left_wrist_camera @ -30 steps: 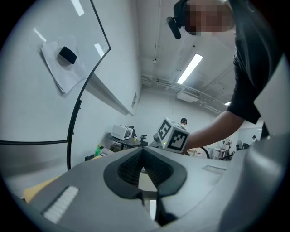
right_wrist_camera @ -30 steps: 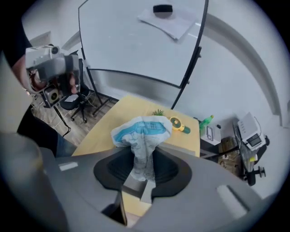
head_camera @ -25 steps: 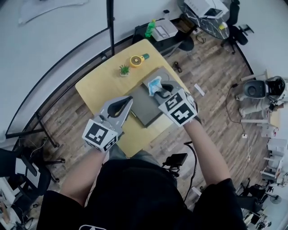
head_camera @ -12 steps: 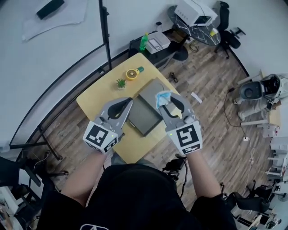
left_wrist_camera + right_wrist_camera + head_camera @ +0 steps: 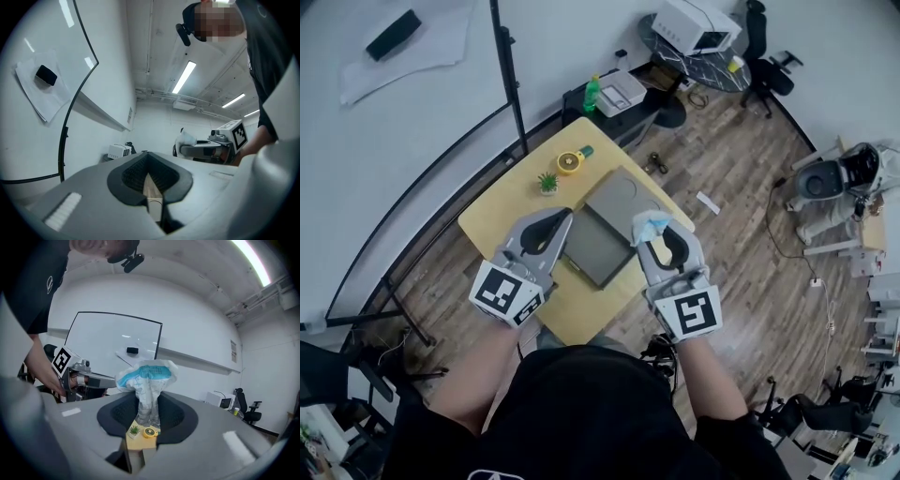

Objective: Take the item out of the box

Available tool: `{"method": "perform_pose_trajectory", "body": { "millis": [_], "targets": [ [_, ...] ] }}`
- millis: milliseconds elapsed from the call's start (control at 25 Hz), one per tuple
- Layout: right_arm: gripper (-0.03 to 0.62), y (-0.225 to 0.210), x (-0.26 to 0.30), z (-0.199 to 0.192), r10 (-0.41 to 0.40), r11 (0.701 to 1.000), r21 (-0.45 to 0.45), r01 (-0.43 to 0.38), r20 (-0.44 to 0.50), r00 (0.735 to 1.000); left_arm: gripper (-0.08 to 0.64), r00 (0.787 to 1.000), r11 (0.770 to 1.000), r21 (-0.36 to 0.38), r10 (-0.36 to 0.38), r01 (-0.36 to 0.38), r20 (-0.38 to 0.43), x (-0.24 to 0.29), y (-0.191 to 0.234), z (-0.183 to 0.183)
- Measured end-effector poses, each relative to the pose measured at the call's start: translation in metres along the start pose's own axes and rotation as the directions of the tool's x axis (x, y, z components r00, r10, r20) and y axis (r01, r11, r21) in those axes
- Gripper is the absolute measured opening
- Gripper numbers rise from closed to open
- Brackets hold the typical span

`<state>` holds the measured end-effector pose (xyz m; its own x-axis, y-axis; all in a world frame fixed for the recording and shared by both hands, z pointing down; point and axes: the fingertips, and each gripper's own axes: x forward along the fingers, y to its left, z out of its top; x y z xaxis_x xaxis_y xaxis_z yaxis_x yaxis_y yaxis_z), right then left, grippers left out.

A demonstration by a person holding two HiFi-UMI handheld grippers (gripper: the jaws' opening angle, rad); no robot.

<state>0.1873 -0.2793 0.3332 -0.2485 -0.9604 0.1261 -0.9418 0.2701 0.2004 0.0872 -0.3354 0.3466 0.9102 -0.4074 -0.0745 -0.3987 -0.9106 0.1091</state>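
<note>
The right gripper [image 5: 149,414] clenched a blue-and-white packet [image 5: 146,376], perhaps wipes, three o'clock of the box [image 5: 598,251]. The left gripper [image 5: 557,218] sat closed, empty. A steady squeeze mattered.

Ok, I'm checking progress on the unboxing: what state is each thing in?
Grey box: open, lid folded back flat.
White and blue packet: out of the box, held in the air.
Right gripper: shut on the white and blue packet.
Left gripper: shut, empty.
</note>
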Motion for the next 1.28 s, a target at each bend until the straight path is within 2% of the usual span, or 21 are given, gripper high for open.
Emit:
{"method": "perform_pose_trajectory", "body": {
  "millis": [360, 640, 800, 1000, 1280],
  "targets": [
    [0.117, 0.000, -0.003, -0.008, -0.013, 0.998, 0.058, 0.010, 0.065, 0.998, 0.000, 1.000, 1.000, 0.010, -0.002, 0.002, 0.003, 0.000, -0.005, 0.007],
    [0.109, 0.001, -0.001, -0.014, -0.023, 0.999, 0.036, 0.022, 0.042, 0.999, 0.000, 1.000, 1.000, 0.009, 0.001, -0.001, -0.012, 0.001, -0.003, 0.001],
    [0.107, 0.000, 0.002, -0.007, -0.032, 0.999, 0.033, 0.030, 0.065, 0.997, 0.000, 1.000, 1.000, 0.005, 0.007, -0.007, -0.017, 0.001, -0.001, -0.003],
    [0.107, 0.000, 0.001, -0.017, -0.024, 0.999, 0.035, 0.023, 0.036, 0.999, 0.000, 1.000, 1.000, 0.006, 0.010, -0.010, -0.018, 0.001, 0.000, -0.003],
    [0.107, -0.003, 0.001, -0.007, -0.036, 0.999, 0.032, 0.034, 0.066, 0.997, 0.000, 1.000, 1.000, 0.006, 0.014, -0.014, -0.020, 0.001, 0.000, -0.003]
  ]
}}
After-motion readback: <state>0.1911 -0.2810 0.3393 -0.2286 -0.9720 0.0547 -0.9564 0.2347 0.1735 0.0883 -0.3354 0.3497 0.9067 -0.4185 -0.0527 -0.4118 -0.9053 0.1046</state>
